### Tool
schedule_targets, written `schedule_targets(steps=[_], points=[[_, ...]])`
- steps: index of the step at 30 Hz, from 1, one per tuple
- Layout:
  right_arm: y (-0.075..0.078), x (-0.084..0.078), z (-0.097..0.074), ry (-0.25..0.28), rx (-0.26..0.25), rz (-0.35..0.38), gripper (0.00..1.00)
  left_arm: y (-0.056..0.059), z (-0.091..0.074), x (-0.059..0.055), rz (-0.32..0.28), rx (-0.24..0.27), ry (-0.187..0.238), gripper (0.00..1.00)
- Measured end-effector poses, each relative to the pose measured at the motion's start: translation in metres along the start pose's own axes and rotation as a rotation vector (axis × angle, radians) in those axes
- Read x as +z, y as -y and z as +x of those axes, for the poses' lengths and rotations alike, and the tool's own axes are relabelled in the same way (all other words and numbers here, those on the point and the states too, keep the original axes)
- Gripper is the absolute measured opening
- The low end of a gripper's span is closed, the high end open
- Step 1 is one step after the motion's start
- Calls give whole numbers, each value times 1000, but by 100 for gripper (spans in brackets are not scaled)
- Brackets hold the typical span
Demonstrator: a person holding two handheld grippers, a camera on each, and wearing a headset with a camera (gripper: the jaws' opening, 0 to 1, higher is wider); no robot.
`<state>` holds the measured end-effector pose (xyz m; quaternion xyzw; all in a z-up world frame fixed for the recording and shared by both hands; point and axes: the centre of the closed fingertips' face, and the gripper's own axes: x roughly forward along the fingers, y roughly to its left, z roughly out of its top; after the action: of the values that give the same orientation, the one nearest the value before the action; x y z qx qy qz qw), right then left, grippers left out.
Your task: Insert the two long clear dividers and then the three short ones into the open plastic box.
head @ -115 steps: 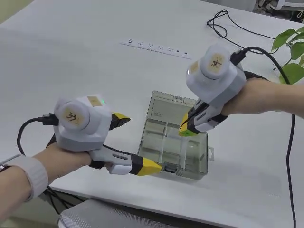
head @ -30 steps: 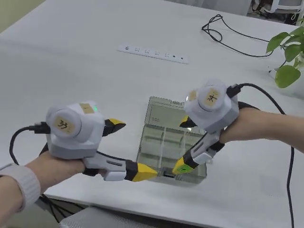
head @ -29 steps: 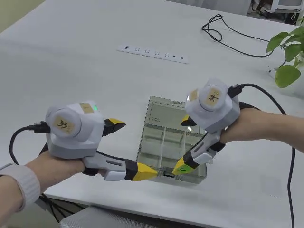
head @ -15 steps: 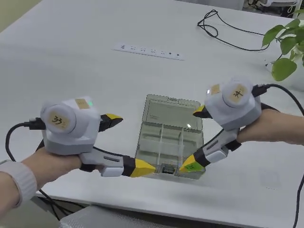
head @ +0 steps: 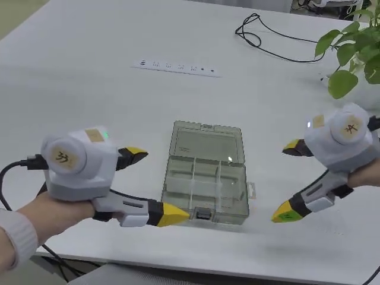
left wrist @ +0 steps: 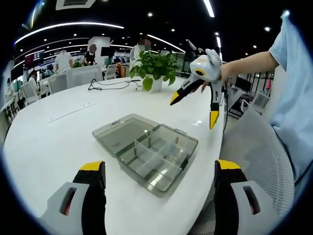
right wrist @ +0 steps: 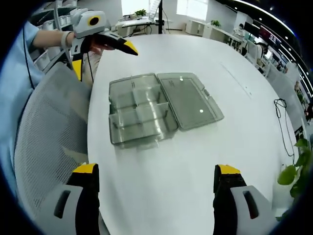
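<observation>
My left tongs [head: 155, 184] hang wide open and hold nothing, one yellow tip just off the near left corner of the plastic box [head: 206, 191] and the other raised above the tabletop [head: 89, 95] to the box's left. My right tongs [head: 286, 181] are likewise spread wide and empty, well clear of the box on its right side, with neither tip touching it. The box sits near the front edge of the tabletop, its lid [head: 206, 142] laid flat open on the far side. Inside the base I can make out clear dividers [left wrist: 146, 152] standing upright and splitting it into several compartments, though I cannot count them with any certainty. In the left gripper view the box lies between my own two tips and a little ahead of them, with the right tongs held in the air beyond it. In the right gripper view the box lies farther ahead on the tabletop. Farther back lie a white power strip [head: 178, 66] and a looped black cable [head: 261, 37], and a leafy plant [head: 350, 50] stands at the far right.
</observation>
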<state>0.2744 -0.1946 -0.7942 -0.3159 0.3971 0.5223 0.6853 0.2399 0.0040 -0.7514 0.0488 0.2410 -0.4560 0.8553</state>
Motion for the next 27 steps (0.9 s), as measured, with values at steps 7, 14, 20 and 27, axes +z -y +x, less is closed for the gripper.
schedule_targets(steps=[7,14,20,27], points=[[2,-51,-4,-110,31,-16,92,0,-4,-3,1,1,-8,94],[-1,-87,-3,-200,69,-6,81,0,-6,-6,-4,4,-19,93],[-12,-102,-3,-251,120,-42,63,1,-5,-7,-10,6,-19,93],[-15,-115,-1,-294,147,-53,51,0,-7,-8,-9,10,-24,93]])
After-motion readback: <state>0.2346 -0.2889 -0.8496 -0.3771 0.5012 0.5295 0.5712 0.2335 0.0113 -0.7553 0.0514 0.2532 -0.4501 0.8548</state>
